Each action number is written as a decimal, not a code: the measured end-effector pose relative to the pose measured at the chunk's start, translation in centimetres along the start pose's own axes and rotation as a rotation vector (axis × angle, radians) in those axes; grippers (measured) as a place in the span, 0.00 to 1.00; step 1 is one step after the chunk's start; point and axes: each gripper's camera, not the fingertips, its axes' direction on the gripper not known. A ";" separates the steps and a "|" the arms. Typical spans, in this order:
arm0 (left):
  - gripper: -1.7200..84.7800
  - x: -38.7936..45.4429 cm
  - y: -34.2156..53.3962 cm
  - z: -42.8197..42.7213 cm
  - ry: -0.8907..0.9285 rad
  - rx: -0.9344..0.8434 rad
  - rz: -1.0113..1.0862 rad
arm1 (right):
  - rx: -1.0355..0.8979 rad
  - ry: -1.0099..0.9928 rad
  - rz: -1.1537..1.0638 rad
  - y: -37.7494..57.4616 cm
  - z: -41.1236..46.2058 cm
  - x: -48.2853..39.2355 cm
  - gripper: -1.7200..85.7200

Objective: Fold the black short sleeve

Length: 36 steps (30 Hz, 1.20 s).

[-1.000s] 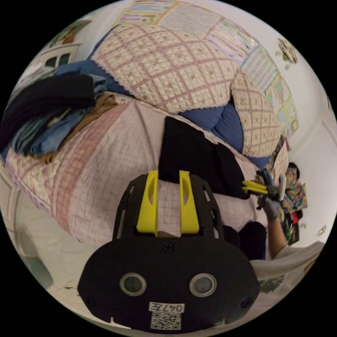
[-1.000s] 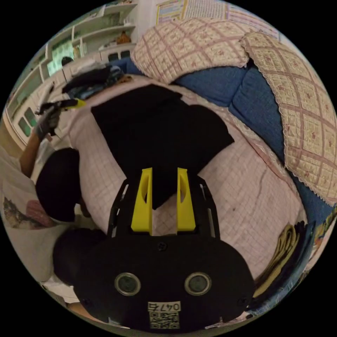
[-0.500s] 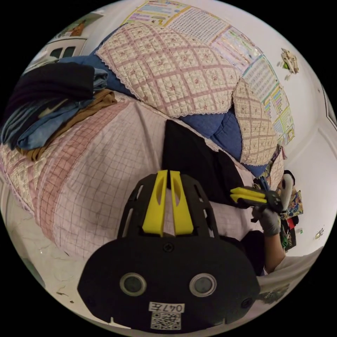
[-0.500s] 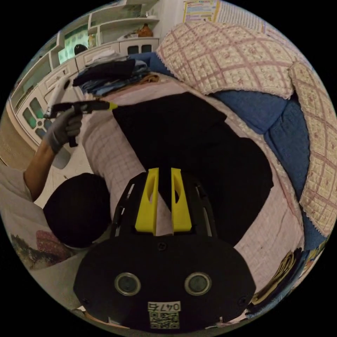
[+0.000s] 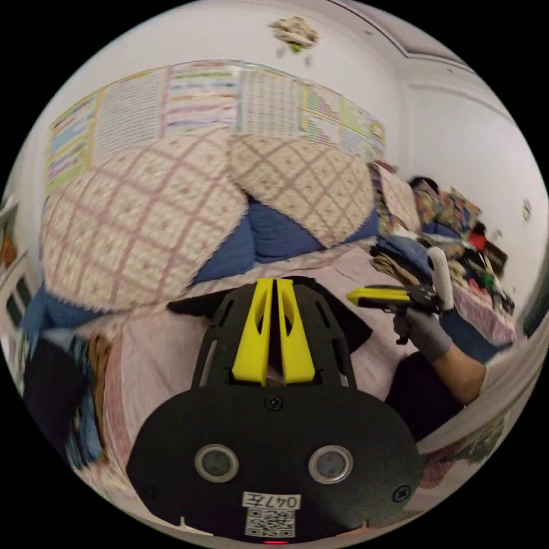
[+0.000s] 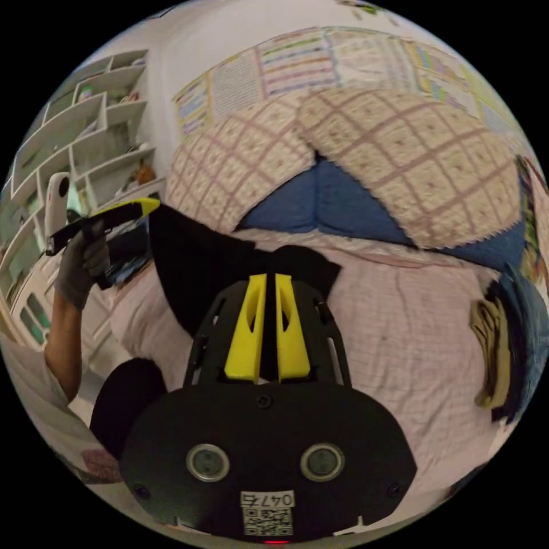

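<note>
Left gripper: 2 yellow jaws nearly together, dark fabric of the black short sleeve in the narrow gap between them, so it's clamped on the garment. In the right gripper view the left gripper sits at the shirt's upper corner, held in a gloved hand, with the black cloth hanging down from its tip.

Right gripper: jaws likewise pinched close with black cloth between them, gripping the black short sleeve at another edge. In the left gripper view the right gripper is off to the side, jaws pressed together, held by the other gloved hand; can't tell from that angle what it pinches.

Shirt is stretched between the 2 grippers, raised off the bed at the left gripper's corner, rest draping toward the pink checked bed cover.

Behind the bed: 2 quilted diamond-pattern cushions over a blue backrest, charts on the wall. Clothes pile on the bed's edge near the right gripper side. White shelves behind the left gripper.
</note>
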 end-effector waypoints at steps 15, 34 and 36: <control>0.01 33.1 -9.3 22.5 0.046 -0.448 0.522 | 0.036 -0.076 0.241 -1.0 -5.0 14.7 0.05; 0.14 16.3 -8.3 16.5 -0.101 -0.417 0.332 | -0.392 -0.313 0.303 -16.5 8.5 28.0 0.06; 0.14 10.9 -5.8 17.4 -0.082 -0.485 0.270 | -0.406 -0.384 0.292 -16.7 8.8 28.4 0.03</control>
